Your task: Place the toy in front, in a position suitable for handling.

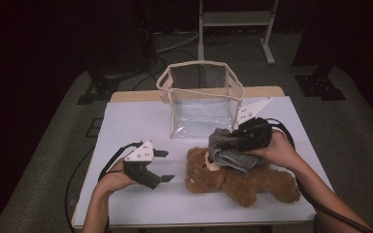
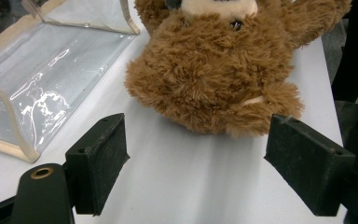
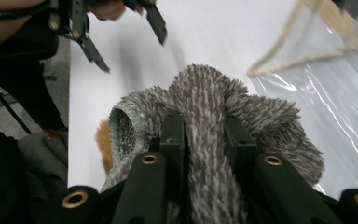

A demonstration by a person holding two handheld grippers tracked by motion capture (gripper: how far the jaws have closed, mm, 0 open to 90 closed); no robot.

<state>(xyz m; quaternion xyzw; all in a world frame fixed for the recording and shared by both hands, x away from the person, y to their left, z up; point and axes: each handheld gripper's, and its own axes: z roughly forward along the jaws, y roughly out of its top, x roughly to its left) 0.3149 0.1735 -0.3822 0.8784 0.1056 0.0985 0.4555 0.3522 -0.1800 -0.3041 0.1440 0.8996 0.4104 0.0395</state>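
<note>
A brown teddy bear (image 1: 238,178) lies on the white table top, its head toward the left; in the left gripper view its furry head (image 2: 214,70) sits just beyond the jaws. My left gripper (image 1: 163,166) rests open on the table left of the bear, with nothing between its pads. My right gripper (image 1: 243,133) hovers above the bear, shut on a fuzzy grey knitted garment (image 1: 230,150) that hangs bunched over the bear's head. In the right gripper view the grey knit (image 3: 205,121) is pinched between the two black jaws.
A clear plastic bag with a beige trim (image 1: 201,99) stands open at the back middle of the table (image 1: 136,121). The same bag (image 2: 37,88) lies left of the bear in the left gripper view. A white metal frame (image 1: 233,22) stands behind the table.
</note>
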